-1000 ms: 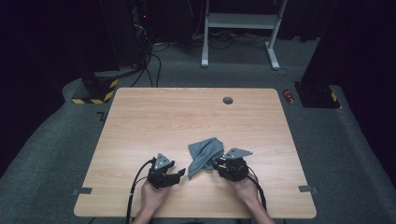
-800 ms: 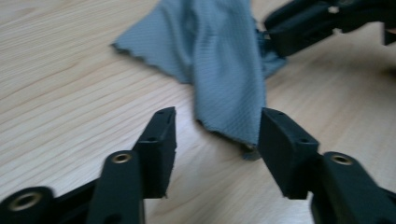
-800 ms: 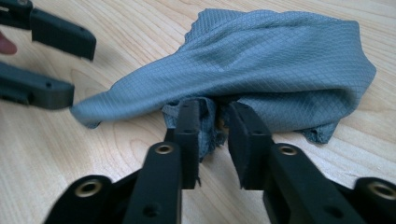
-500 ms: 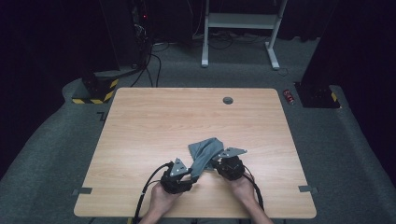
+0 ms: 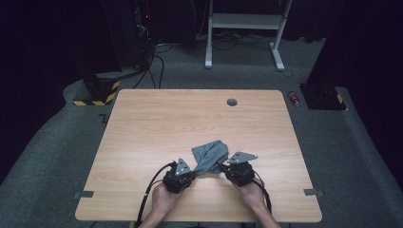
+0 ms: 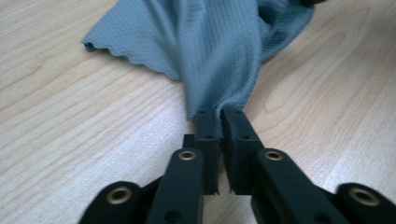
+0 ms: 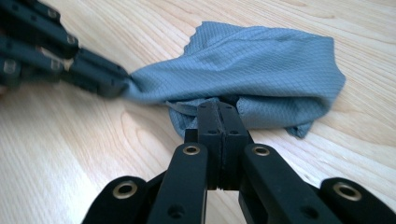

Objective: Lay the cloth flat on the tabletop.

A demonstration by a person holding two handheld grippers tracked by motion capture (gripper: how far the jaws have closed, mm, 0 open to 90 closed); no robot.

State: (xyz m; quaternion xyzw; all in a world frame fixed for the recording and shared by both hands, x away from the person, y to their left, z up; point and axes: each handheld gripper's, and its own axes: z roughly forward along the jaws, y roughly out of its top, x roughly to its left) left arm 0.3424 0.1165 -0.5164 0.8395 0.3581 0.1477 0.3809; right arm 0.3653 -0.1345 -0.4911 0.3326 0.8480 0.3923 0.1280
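A grey-blue cloth (image 5: pixel 209 156) lies crumpled on the wooden table (image 5: pixel 157 123) near its front edge. My left gripper (image 5: pixel 194 174) has just been closing and is now shut on the cloth's near left corner; the left gripper view shows the fabric (image 6: pixel 219 51) pinched between the black jaws (image 6: pixel 218 113). My right gripper (image 5: pixel 222 167) is shut on the cloth's near right edge, the fabric (image 7: pixel 261 65) bunched just past its jaws (image 7: pixel 219 106). The left gripper's jaws (image 7: pixel 100 79) appear in the right gripper view at the left, holding a stretched corner.
A small dark round grommet (image 5: pixel 232 102) sits in the table's far side. Beyond the table stand a white desk frame (image 5: pixel 244 28), a yellow-black striped base (image 5: pixel 97 92) and a red can (image 5: pixel 294 97) on the grey carpet. Cables trail from the grippers toward the front edge.
My left gripper moved right to the cloth's left corner and shut on it. The right gripper closed on the cloth's other side. The cloth is pulled slightly between the two.
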